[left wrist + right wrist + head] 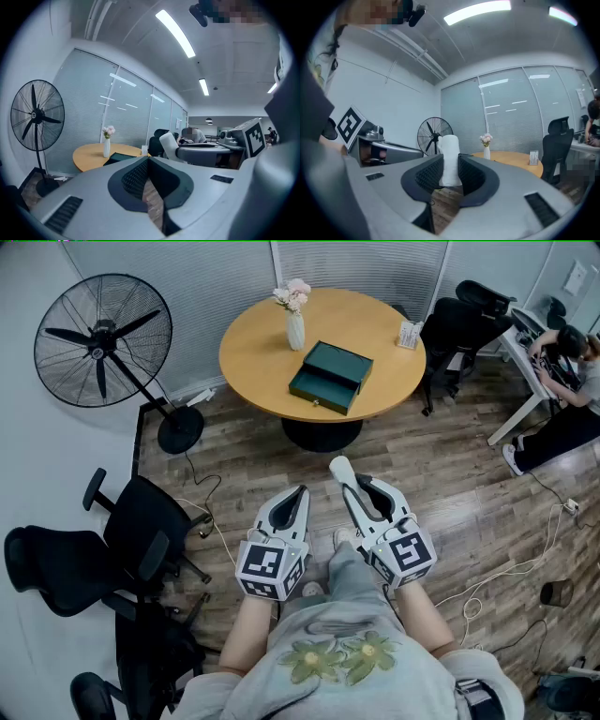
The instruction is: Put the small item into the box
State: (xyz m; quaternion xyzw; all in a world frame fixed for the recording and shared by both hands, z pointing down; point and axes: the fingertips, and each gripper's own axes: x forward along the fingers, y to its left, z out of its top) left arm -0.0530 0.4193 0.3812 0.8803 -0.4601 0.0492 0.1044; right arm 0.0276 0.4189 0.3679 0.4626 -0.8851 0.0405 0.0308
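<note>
1. The step in hand is the carry. The right tongs [361,486] are clenched on the small white item [341,471], which stands upright between the pads in the right gripper view [450,161].
2. The left tongs [298,495] are pressed together with nothing between them. They sit just beside the right pair, low in the middle of the head view.
3. The dark green box [330,377] lies on the round bench [253,343] at top centre, beside a vase [295,331]. Its drawer looks pulled out towards the person.
4. Item and box are well apart, with open floor between them.
5. The next move probably calls for walking up to the bench, bringing the right tongs over the open compartment, lowering, then releasing.
</note>
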